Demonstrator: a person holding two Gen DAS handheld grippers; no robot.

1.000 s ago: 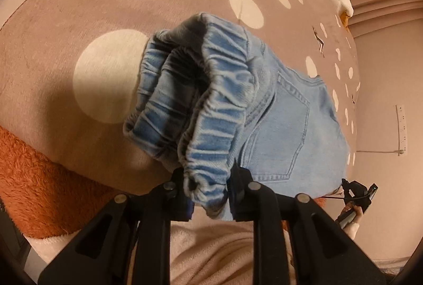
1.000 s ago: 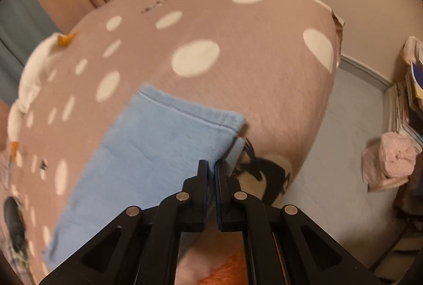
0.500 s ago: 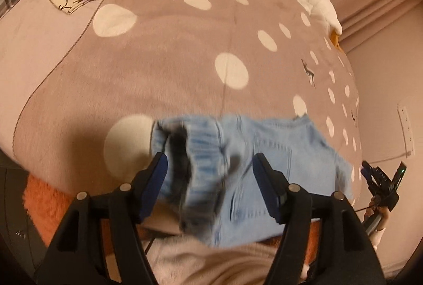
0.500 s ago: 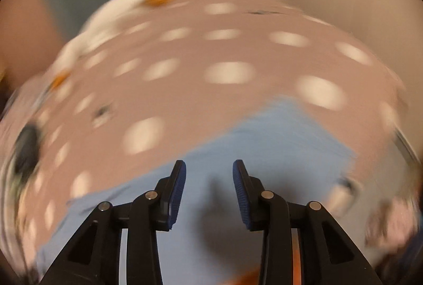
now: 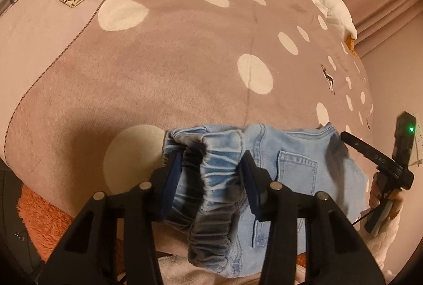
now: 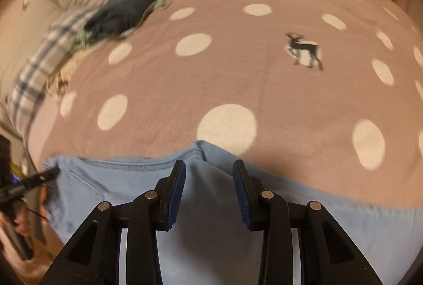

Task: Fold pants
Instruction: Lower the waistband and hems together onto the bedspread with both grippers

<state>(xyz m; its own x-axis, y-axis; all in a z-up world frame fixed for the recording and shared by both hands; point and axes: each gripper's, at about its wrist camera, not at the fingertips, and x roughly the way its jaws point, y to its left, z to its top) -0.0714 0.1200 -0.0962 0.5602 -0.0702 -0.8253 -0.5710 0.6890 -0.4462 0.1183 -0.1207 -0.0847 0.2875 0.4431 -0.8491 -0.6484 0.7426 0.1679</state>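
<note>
Pants down, fold half done

Pants (image 5: 296, 174) lie on spotted blanket (image 5: 171, 73), waistband bunched. Left gripper (image 5: 211, 179) closing round waistband w/o pinching it yet; right gripper (image 6: 208, 190) partly open over legs, holding nothing. Flattening & more folds prob. left.

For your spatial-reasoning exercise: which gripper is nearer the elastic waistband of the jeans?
Left. The left gripper straddles the bunched waistband, jaws closing, pads not pressing it. The right gripper hovers open over plain denim further along.
</note>
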